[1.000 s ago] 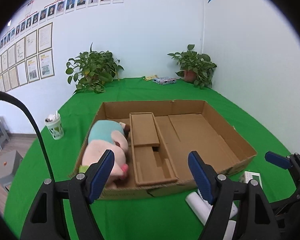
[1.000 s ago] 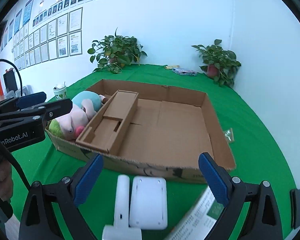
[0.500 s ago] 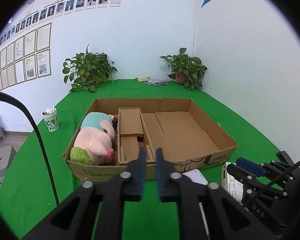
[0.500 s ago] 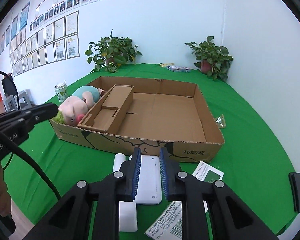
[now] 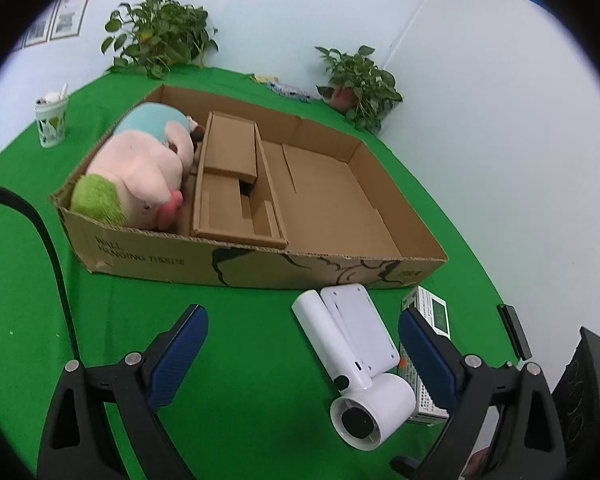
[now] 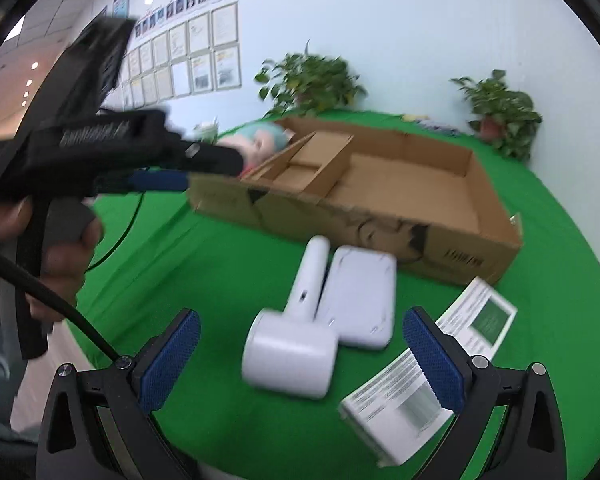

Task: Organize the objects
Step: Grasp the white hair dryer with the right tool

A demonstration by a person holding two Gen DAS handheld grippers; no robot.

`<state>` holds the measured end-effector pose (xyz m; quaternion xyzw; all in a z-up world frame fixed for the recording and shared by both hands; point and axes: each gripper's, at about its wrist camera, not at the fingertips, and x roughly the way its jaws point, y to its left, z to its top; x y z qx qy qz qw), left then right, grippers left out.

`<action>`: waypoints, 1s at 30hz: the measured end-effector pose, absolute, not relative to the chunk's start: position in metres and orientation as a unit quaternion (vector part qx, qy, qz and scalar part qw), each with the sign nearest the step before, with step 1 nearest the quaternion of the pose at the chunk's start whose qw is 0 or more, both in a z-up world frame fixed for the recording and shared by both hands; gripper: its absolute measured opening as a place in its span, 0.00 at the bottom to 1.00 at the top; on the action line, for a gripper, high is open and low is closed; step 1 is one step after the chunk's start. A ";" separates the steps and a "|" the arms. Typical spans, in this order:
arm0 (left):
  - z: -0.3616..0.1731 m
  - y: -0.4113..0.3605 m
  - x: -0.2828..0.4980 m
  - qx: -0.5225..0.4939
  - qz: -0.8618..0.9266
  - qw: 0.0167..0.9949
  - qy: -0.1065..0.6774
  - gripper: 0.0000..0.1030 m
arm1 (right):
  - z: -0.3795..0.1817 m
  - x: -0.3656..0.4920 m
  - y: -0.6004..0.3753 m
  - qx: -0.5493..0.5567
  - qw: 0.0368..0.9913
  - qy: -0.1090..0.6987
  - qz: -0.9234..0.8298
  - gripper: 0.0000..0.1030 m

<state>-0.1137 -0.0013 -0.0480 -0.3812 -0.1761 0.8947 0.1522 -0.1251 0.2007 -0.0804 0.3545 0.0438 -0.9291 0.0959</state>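
A white handheld device [image 5: 356,364] with a round head lies on the green cloth beside a flat white case [image 5: 356,320], in front of the cardboard box [image 5: 260,264]. A pink plush pig [image 5: 140,172] fills the box's left end, next to a cardboard insert [image 5: 228,184]. My left gripper [image 5: 302,314] hovers over the cloth. Its jaws are opening, and the device lies below them untouched. The right gripper [image 6: 300,316] is also opening, above the device [image 6: 292,344] and the case [image 6: 360,292], touching neither. A hand [image 6: 60,248] holds the left gripper at the right view's left side.
A white printed carton [image 6: 432,376] lies right of the device. A small flat black item [image 5: 512,332] lies near the table's right edge. A paper cup [image 5: 52,120] stands left of the box. Two potted plants [image 5: 160,40] [image 5: 356,80] stand at the back by the wall.
Both grippers went from open to nearly shut and now stand wide open. Both have sunk and tilted down towards the white device and case in front of the box.
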 end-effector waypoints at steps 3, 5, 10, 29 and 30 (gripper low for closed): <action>-0.070 0.005 -0.130 -0.416 0.865 0.188 -0.208 0.93 | -0.094 -0.136 0.203 0.378 0.080 0.020 -0.922 0.93; -0.083 0.008 -0.141 -0.438 0.848 0.200 -0.223 0.92 | -0.100 -0.143 0.207 0.386 0.064 0.012 -0.920 0.84; -0.100 0.024 -0.151 -0.469 0.829 0.216 -0.217 0.81 | -0.110 -0.145 0.190 0.409 0.071 0.028 -0.909 0.55; -0.122 0.037 -0.138 -0.529 0.805 0.197 -0.185 0.45 | -0.122 -0.136 0.164 0.448 0.099 0.010 -0.889 0.60; -0.122 0.037 -0.137 -0.530 0.804 0.196 -0.183 0.41 | -0.124 -0.137 0.162 0.449 0.096 0.014 -0.888 0.59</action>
